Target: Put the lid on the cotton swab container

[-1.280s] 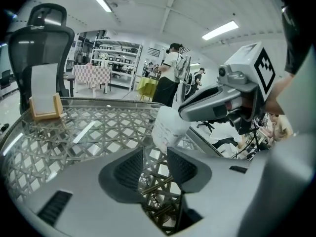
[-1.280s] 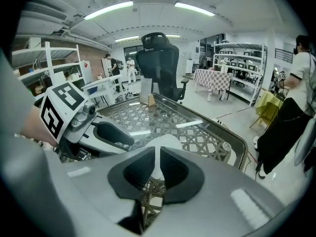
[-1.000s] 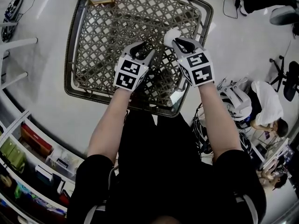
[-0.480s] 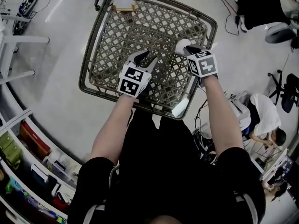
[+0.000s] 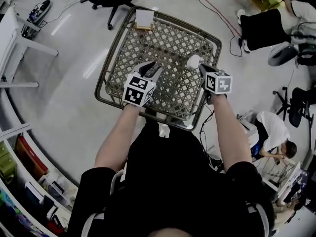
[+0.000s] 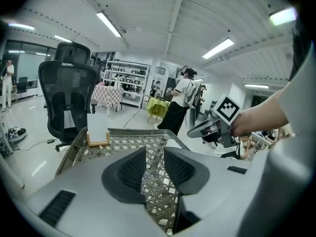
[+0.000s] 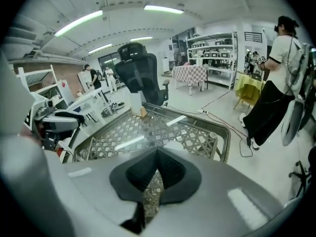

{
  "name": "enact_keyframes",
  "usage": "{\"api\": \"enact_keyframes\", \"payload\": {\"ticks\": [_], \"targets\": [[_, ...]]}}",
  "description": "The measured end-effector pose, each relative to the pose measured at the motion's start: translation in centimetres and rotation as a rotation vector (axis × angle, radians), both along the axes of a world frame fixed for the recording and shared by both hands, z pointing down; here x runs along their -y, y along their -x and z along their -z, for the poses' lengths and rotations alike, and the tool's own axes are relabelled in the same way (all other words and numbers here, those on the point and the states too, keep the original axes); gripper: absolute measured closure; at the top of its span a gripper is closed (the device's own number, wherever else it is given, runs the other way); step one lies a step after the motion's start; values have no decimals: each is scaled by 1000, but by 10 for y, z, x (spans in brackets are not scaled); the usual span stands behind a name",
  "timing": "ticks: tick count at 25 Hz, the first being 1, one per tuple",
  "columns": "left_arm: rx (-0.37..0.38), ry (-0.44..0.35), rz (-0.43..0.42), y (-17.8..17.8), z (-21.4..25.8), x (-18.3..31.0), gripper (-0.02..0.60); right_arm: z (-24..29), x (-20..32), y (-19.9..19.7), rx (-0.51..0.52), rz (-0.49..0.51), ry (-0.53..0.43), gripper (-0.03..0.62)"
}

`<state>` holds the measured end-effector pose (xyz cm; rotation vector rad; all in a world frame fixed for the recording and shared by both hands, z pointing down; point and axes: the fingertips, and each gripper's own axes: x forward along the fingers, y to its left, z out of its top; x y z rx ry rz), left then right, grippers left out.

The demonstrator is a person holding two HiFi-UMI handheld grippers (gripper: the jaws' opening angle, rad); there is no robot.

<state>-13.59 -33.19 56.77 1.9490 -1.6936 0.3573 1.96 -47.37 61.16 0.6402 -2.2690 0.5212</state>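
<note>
Forearms (image 5: pixel 116 135) outstretched over wicker table (image 5: pixel 168 42); left gripper (image 5: pixel 153 67) jaws closing, empty.

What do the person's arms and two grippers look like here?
Both the left gripper and right gripper have pale grey bodies, dark ribbed jaw pads and a cube of black-and-white square markers. Black short sleeves cover the upper arms. The left's jaws are closing with nothing between them.

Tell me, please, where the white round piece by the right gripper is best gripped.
Take the white round piece across its rim, coming straight down from above. It seems to lie low on the table, and its round outline offers two opposite sides at any angle. The right gripper is beside it, but its shut jaws must open first.
</note>
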Motion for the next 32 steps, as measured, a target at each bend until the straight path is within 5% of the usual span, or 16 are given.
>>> {"api": "enact_keyframes", "payload": {"ticks": [9, 32], "targets": [[53, -24, -14, 7, 60, -14, 488, 61, -35, -17, 133, -66, 6, 583], [94, -219, -15, -51, 202, -11, 498, 271, -54, -97, 587, -17, -262, 585]]}}
